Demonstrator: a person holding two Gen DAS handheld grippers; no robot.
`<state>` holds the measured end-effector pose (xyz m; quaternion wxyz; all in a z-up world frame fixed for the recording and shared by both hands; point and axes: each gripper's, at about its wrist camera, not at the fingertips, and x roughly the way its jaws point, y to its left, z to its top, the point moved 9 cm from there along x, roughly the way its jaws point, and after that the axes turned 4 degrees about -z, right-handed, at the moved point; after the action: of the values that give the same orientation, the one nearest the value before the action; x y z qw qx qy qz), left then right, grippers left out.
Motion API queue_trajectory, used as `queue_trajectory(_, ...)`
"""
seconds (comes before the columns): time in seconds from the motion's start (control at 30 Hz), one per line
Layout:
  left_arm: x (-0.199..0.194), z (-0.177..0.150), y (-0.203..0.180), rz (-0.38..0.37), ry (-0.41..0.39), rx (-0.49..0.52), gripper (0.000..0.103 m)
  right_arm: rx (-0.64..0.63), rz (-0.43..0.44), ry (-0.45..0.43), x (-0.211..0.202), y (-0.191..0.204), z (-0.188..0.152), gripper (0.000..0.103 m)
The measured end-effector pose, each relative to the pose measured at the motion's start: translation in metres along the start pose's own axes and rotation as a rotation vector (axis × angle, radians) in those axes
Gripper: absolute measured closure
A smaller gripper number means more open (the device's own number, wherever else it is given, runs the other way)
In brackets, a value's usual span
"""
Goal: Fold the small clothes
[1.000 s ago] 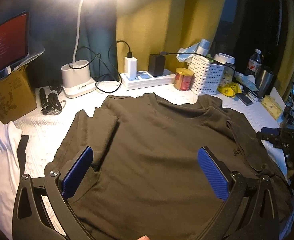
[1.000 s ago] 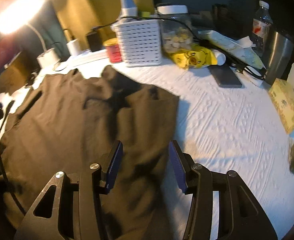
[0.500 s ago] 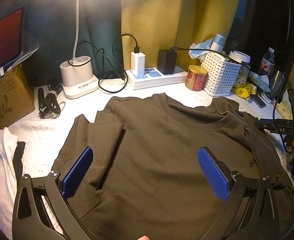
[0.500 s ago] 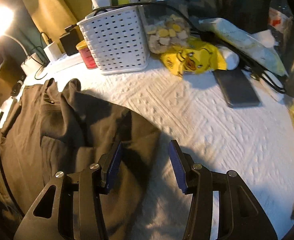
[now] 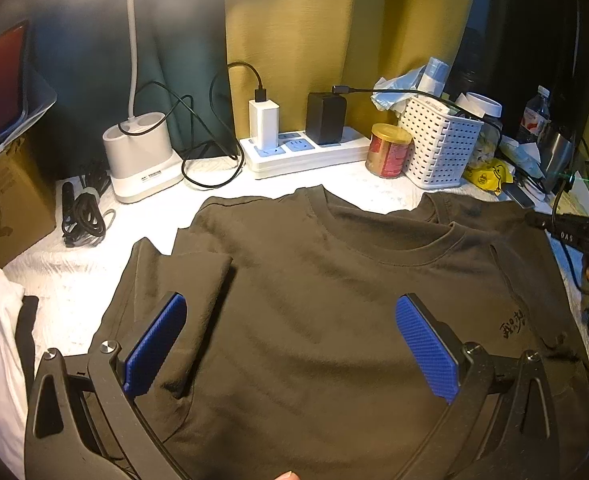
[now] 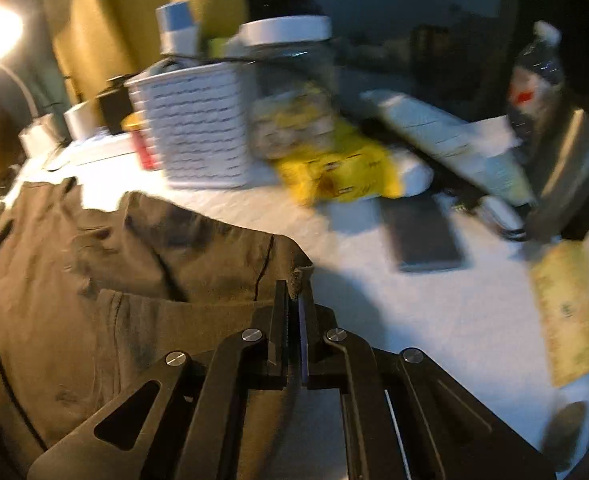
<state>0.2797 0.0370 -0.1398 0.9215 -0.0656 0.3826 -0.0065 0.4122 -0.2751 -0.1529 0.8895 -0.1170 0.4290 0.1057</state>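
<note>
Left wrist view: my left gripper (image 5: 290, 346) hovers spread wide over the dark olive t-shirt (image 5: 314, 300), pinching nothing. Shirt lies flat, front up, on the white table cover (image 5: 94, 264), collar at the far side, left sleeve (image 5: 190, 280) already folded in, small print near the right chest. Soft, light, limp knit; it'll drape and slide, so best taken at a hem or sleeve edge, not mid-panel. Behind it: lamp base (image 5: 140, 160), power strip (image 5: 306, 152), red can (image 5: 388, 150), white basket (image 5: 438, 148). Right wrist view, blurry: my right gripper (image 6: 294, 304) is pressed together on the shirt's right sleeve edge, near the phone (image 6: 424, 232).
</note>
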Motion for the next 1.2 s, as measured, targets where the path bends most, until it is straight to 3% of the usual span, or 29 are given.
queue_trajectory(0.27, 0.003, -0.002, 0.003, 0.010, 0.012, -0.003, 0.001, -0.037, -0.110, 0.041, 0.016, -0.020, -0.020, 0.099)
queue_trajectory(0.47, 0.005, -0.003, 0.010, 0.010, 0.010, -0.011, 0.001, -0.049, -0.101, 0.034, 0.012, -0.011, -0.013, 0.098)
queue_trajectory(0.63, 0.010, -0.003, 0.010, -0.001, 0.014, -0.008, 0.001, -0.101, -0.003, -0.010, 0.015, 0.020, 0.015, 0.067)
queue_trajectory(0.87, 0.013, 0.003, 0.025, 0.021, 0.010, -0.019, 0.001, -0.223, 0.108, -0.017, 0.032, 0.075, 0.049, 0.067)
queue_trajectory(1.13, 0.018, 0.006, 0.049, 0.054, 0.010, -0.038, 0.001, -0.360, 0.248, 0.076, 0.066, 0.134, 0.045, 0.067)
queue_trajectory(1.17, 0.018, 0.006, 0.051, 0.057, 0.009, -0.040, 0.001, -0.374, 0.254, 0.067, 0.068, 0.139, 0.044, 0.071)
queue_trajectory(1.2, 0.018, 0.006, 0.054, 0.062, 0.008, -0.042, 0.001, -0.376, 0.253, 0.048, 0.067, 0.140, 0.046, 0.088)
